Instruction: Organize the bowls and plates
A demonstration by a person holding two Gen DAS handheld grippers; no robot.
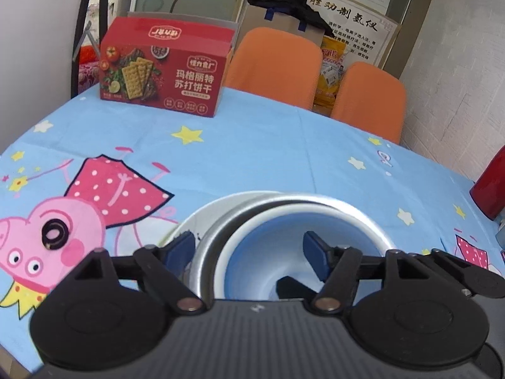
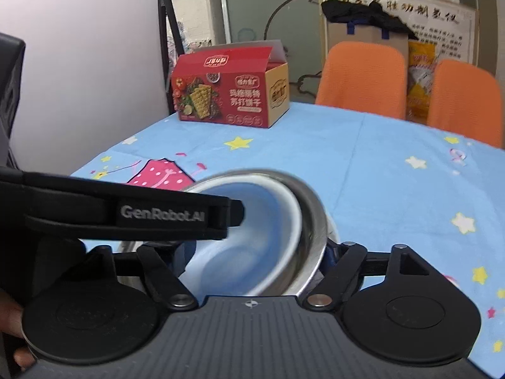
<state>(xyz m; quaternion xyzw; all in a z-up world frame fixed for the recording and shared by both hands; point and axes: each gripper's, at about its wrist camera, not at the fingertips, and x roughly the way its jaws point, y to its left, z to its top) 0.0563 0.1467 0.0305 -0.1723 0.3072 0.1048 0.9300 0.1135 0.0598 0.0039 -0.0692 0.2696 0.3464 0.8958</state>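
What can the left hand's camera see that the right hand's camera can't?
Only the left wrist view shows the pink pig's face on the tablecloth, a white plate under the bowls and a red thing at the right edge.

Only the right wrist view shows the other gripper's black side with white lettering and the cracker box's yellow end.

Both show the blue bowl nested in the metal bowl, the cracker box, two orange chairs and the starry blue tablecloth.

A table in a blue cartoon cloth carries a red cracker box and stacked bowls.
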